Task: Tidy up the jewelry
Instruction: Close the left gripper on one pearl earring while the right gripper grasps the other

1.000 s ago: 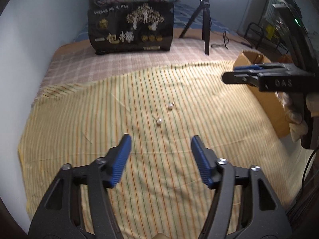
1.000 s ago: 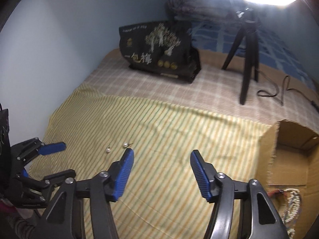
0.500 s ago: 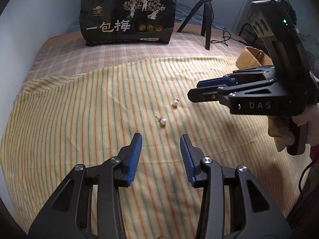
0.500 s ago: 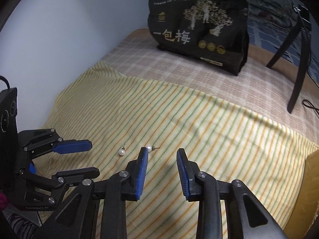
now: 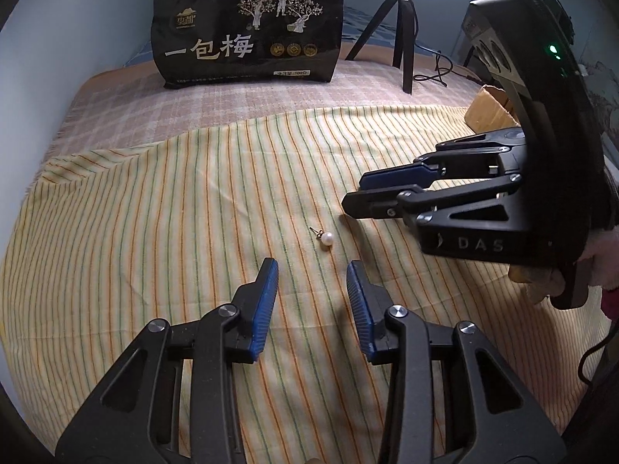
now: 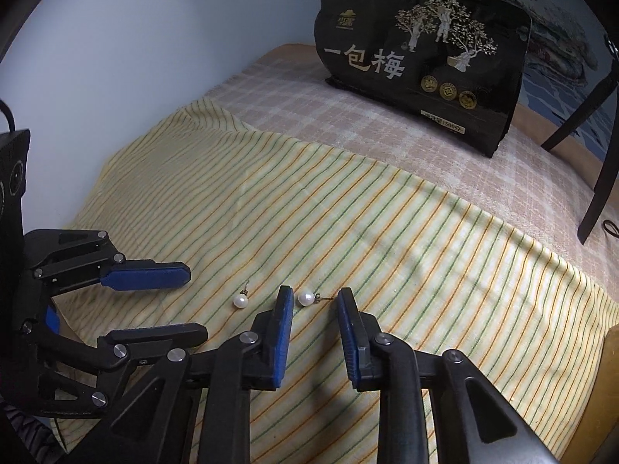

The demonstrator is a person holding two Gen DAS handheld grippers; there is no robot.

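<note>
Two pearl stud earrings lie on a yellow striped cloth (image 5: 154, 212). One pearl earring (image 5: 327, 239) rests just beyond my left gripper (image 5: 311, 270), whose jaws are closing with nothing between them. In the right wrist view that same earring (image 6: 240, 301) lies ahead of the left gripper (image 6: 193, 303). The second pearl earring (image 6: 305, 298) sits between the tips of my right gripper (image 6: 315, 295), close to the left pad. Those jaws are closing and do not press it. In the left wrist view the right gripper (image 5: 354, 195) hides this second earring.
A black printed bag (image 5: 247, 38) stands at the back on a checked blanket (image 5: 193, 104). A tripod (image 5: 402, 38) with a cable and a cardboard box (image 5: 491, 112) are at the right. A wall (image 6: 135, 58) borders the left. A hand (image 5: 603, 266) holds the right gripper.
Both grippers came down closer to the cloth and narrowed their jaws. The right gripper swung in over the second earring, which it now covers in the left wrist view.
</note>
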